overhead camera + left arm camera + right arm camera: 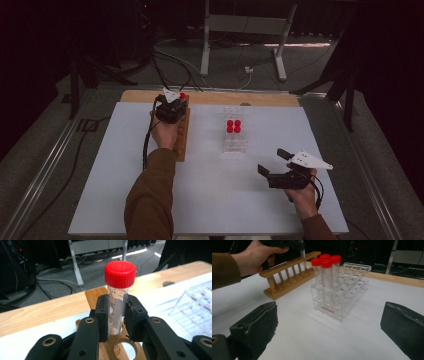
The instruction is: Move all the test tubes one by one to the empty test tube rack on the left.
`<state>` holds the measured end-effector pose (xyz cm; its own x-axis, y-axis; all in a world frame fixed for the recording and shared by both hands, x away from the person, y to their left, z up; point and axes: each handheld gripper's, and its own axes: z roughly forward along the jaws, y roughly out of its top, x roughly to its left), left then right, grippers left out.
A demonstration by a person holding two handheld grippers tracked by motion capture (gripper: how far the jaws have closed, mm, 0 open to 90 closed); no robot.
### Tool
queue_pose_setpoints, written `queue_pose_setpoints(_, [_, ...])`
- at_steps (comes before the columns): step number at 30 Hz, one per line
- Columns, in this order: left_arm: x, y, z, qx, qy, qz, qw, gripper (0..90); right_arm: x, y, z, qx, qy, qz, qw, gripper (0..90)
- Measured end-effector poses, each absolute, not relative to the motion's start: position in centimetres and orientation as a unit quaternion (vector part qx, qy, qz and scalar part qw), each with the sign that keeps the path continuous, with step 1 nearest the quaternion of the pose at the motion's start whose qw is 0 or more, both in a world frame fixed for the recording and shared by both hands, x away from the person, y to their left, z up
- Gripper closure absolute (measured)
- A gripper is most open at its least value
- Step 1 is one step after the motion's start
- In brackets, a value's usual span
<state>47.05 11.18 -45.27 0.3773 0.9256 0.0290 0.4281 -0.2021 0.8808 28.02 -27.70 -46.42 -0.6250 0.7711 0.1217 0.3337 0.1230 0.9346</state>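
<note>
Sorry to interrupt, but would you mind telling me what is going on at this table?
A person works with two hand-held grippers. The left gripper is shut on a red-capped tube, holding it upright over the holes of the wooden rack. Four more red-capped tubes stand in the clear rack. The right gripper rests open on the white table, apart from both racks.

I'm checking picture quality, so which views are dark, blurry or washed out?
High view: dim, murky surroundings, white table evenly lit. Left gripper view: red-capped tube sharp, clear rack beyond it blurred and glary. Right gripper view: near pads soft, rack tubes crisp.
</note>
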Motion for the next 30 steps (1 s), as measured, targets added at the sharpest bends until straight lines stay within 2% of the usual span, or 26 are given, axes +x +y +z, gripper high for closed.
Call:
queue_pose_setpoints(13, [47.33, 11.35, -45.92, 0.729, 0.482, 0.280, 0.398, 73.5, 28.04, -27.77, -46.39, 0.383, 0.720, 0.542, 0.202, 1.1])
queue_pose_setpoints(30, [47.62, 11.78, -45.21, 0.722, 0.494, 0.269, 0.404, 72.3, 28.19, -27.72, -46.56, 0.385, 0.720, 0.541, 0.200, 1.1])
